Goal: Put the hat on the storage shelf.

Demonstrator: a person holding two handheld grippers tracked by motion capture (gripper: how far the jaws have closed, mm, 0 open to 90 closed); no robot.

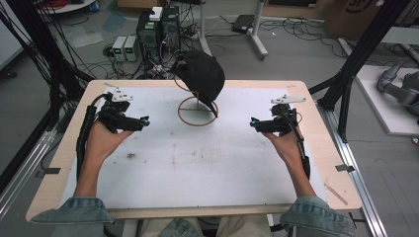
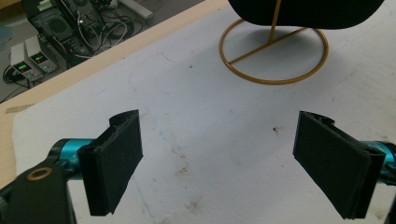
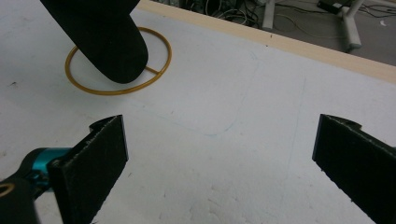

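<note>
I have both forearms coming in from the near edge of the table (image 1: 316,148), denim sleeves at the elbows, each hand wrapped around its own tool. My left claw (image 1: 141,122) sits over the table's left side, tips turned inward toward the middle; its jaws stand wide apart with nothing between the pads (image 2: 114,165). My right claw (image 1: 256,123) mirrors it over the right side, pointing inward, jaws equally spread and empty, pads (image 3: 93,163) clear.

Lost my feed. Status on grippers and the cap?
Left gripper open, right gripper open, both empty. Black cap hanging on gold stand, untouched. Nothing in the way.
</note>
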